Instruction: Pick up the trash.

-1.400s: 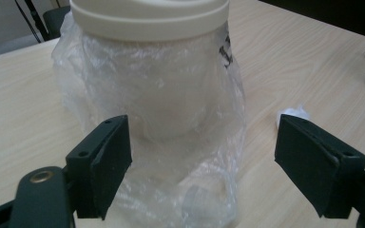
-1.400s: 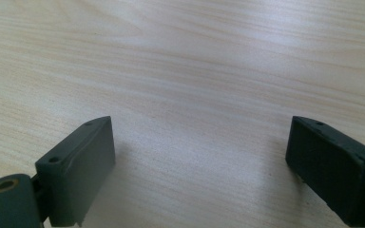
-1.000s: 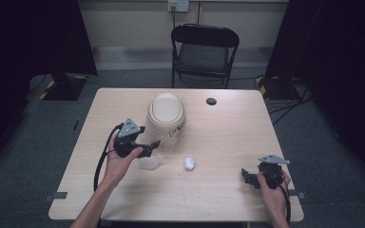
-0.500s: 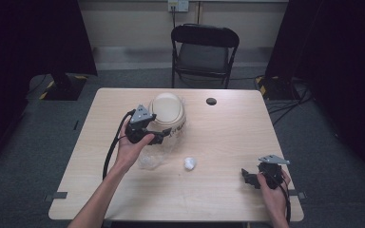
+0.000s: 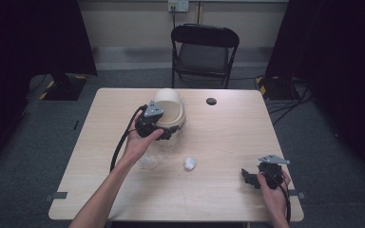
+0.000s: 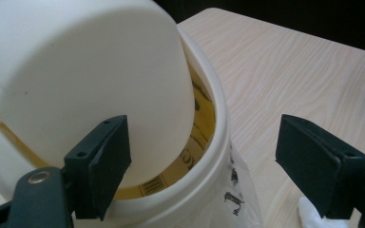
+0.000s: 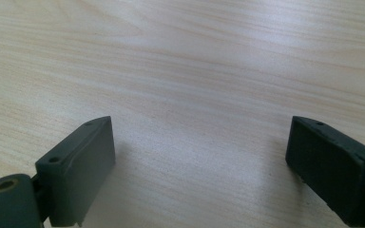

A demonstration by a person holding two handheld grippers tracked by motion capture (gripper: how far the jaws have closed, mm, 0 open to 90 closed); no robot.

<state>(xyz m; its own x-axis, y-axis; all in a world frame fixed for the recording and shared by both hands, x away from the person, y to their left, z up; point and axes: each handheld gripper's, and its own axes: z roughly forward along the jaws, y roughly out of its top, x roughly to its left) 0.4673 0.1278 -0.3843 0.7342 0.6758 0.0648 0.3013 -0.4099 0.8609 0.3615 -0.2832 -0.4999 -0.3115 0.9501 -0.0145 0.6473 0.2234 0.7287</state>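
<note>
A cream-white round container (image 5: 170, 107) stands on the far middle of the wooden table (image 5: 228, 133). In the left gripper view its white lid (image 6: 76, 71) sits tilted inside the rim (image 6: 218, 118), and printed clear plastic (image 6: 233, 199) hangs at its side. My left gripper (image 5: 165, 133) is at the container's near side and open (image 6: 204, 156): one jaw is in front of the lid, the other over the table, and neither pad presses on anything. My right gripper (image 5: 248, 178) rests open at the near right, with bare wood between its jaws (image 7: 199, 161).
A crumpled white wad (image 5: 189, 163) lies near the table's middle, and a clear plastic piece (image 5: 149, 161) lies just left of it. A small black disc (image 5: 211, 101) sits at the far edge. A folding chair (image 5: 204, 47) stands beyond the table.
My left hand has carried its gripper away from me and to the right, from the container's near-left side up against its near side. The right hand has not moved.
</note>
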